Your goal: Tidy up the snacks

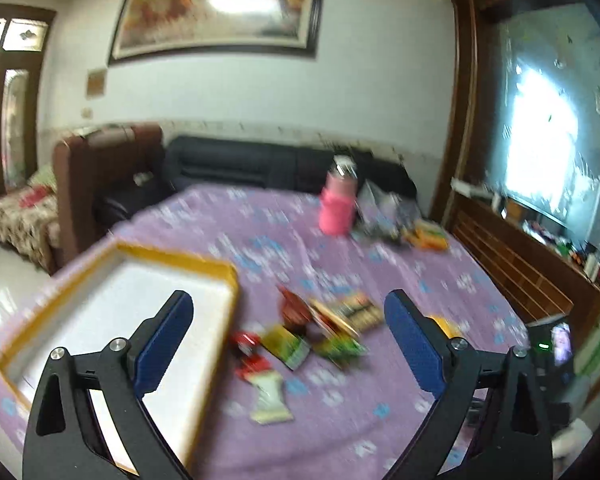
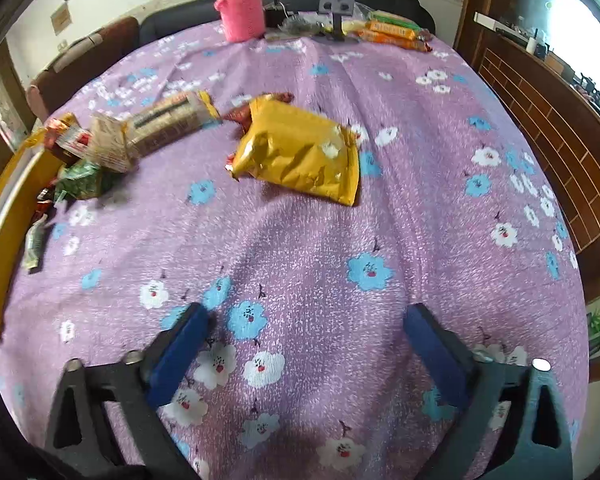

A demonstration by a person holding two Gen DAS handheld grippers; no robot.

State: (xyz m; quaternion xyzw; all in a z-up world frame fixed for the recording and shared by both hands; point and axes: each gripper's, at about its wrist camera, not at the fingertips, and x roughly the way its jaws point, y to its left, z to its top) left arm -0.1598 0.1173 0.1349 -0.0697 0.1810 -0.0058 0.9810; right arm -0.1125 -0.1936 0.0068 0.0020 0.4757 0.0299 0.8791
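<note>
Right wrist: bare tablecloth (image 2: 300, 240) between wide jaws.

A pink bottle (image 2: 241, 10) stood at the upper middle on the purple flowered tablecloth (image 2: 320, 240). A framed painting (image 1: 219, 8) hung upper centre above a dark sofa (image 1: 259, 164).

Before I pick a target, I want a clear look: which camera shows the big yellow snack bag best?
The right wrist view: the yellow snack bag lies whole and sharp. The left wrist view shows only a sliver behind a claw finger.
</note>
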